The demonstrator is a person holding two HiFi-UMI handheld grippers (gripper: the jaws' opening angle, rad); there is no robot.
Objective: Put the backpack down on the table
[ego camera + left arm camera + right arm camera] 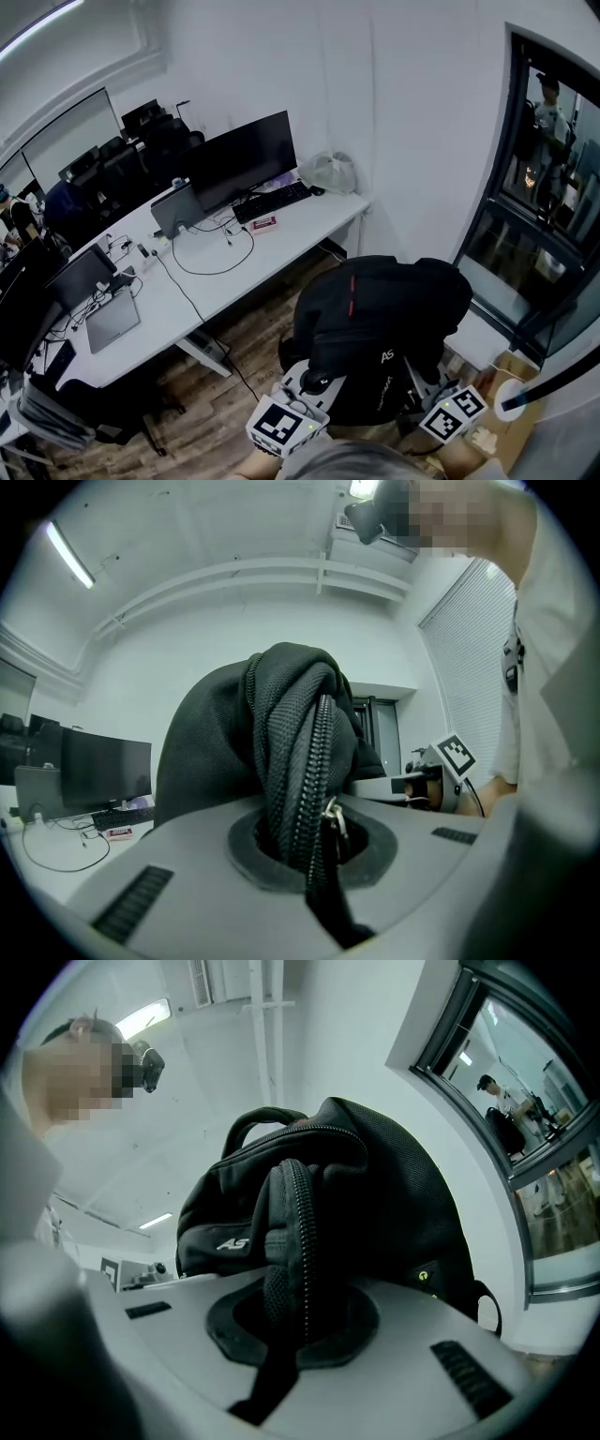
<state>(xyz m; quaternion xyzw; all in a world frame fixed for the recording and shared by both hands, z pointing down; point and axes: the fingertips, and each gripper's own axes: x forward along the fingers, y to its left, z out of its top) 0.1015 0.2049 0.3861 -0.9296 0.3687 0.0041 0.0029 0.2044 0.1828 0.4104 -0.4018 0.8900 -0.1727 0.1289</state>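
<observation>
A black backpack (pixel 375 319) with a red stripe hangs in the air in front of me, held up by both grippers, to the right of the white table (pixel 291 239). My left gripper (pixel 314 382) is shut on a fold of the bag's zippered edge (pixel 314 761); the fabric fills the gap in the left gripper (pixel 309 846). My right gripper (pixel 419 394) is shut on another zippered fold (pixel 295 1232), which runs down into the right gripper (pixel 291 1321). The bag's top handle (pixel 262 1119) stands up. The bag hides both sets of fingertips in the head view.
On the table stand a wide monitor (pixel 242 159), a keyboard (pixel 272 202), a plastic bag (pixel 328 172), cables and a laptop (pixel 112 319). A dark-framed glass wall (pixel 534 216) is at the right, a cardboard box (pixel 506 422) by it. Wooden floor (pixel 253 337) lies between me and the table.
</observation>
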